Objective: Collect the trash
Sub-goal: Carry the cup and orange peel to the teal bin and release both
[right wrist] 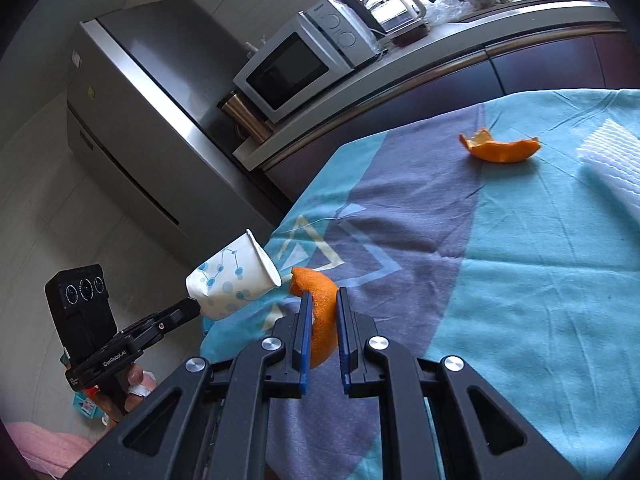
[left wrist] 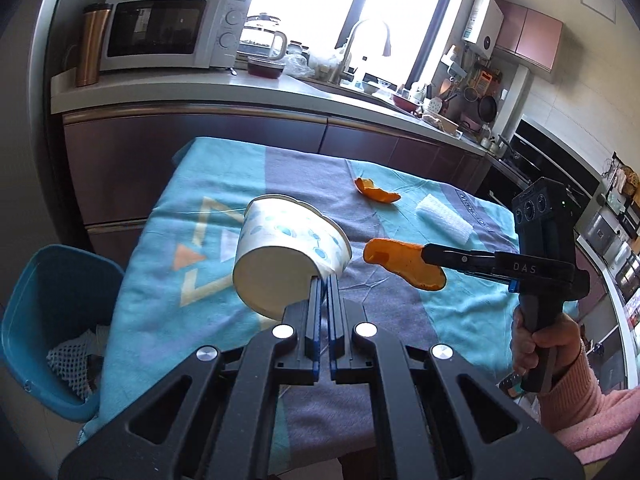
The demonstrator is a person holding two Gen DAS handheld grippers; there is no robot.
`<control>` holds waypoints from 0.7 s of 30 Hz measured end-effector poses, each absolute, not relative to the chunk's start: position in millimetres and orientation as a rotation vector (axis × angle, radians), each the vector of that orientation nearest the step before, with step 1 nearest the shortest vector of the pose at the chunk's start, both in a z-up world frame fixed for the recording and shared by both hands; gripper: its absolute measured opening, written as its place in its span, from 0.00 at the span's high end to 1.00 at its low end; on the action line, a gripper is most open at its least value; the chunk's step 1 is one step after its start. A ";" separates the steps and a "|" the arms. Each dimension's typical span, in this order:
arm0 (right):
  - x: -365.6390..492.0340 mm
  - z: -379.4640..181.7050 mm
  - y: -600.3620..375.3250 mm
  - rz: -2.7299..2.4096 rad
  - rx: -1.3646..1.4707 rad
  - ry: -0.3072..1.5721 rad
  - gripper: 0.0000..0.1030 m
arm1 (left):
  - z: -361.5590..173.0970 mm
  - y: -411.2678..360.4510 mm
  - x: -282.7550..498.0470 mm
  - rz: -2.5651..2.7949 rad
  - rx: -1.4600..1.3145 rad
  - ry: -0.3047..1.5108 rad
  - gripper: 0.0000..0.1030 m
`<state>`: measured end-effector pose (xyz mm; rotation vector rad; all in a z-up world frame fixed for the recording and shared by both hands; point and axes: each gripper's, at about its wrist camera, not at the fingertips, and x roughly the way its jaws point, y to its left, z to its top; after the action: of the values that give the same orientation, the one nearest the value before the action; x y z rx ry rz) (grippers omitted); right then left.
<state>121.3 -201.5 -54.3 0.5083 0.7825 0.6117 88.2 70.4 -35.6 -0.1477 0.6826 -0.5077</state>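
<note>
Most of the tablecloth lies bare and passable. A loose orange peel and a white foam piece sit toward the far right. The blue bin stands just beside the table's left edge, its top open.

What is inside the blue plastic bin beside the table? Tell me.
Inside the blue plastic bin, white foam netting lies at the bottom; the cloth-covered table hides the rest.
</note>
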 end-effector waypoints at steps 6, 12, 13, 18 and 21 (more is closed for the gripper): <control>134.5 -46.9 -160.3 0.697 0.468 0.802 0.90 | -25.7 109.5 69.9 -0.441 -0.172 0.645 0.97; 150.2 -39.7 -119.8 0.775 0.426 0.821 0.90 | -19.4 145.8 59.6 -0.374 -0.193 0.615 0.97; 152.7 -38.6 -112.6 0.787 0.421 0.825 0.90 | -18.8 152.6 57.5 -0.360 -0.198 0.609 0.97; 165.4 -37.7 -77.2 0.843 0.383 0.853 0.90 | -17.1 184.8 51.5 -0.294 -0.226 0.589 0.97; 170.2 -37.1 -56.9 0.868 0.357 0.864 0.90 | -17.9 204.8 47.7 -0.250 -0.240 0.582 0.97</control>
<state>170.2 -56.9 -37.1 0.3569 0.8639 0.8684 47.7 204.8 -17.9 -0.2404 0.5820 -0.2503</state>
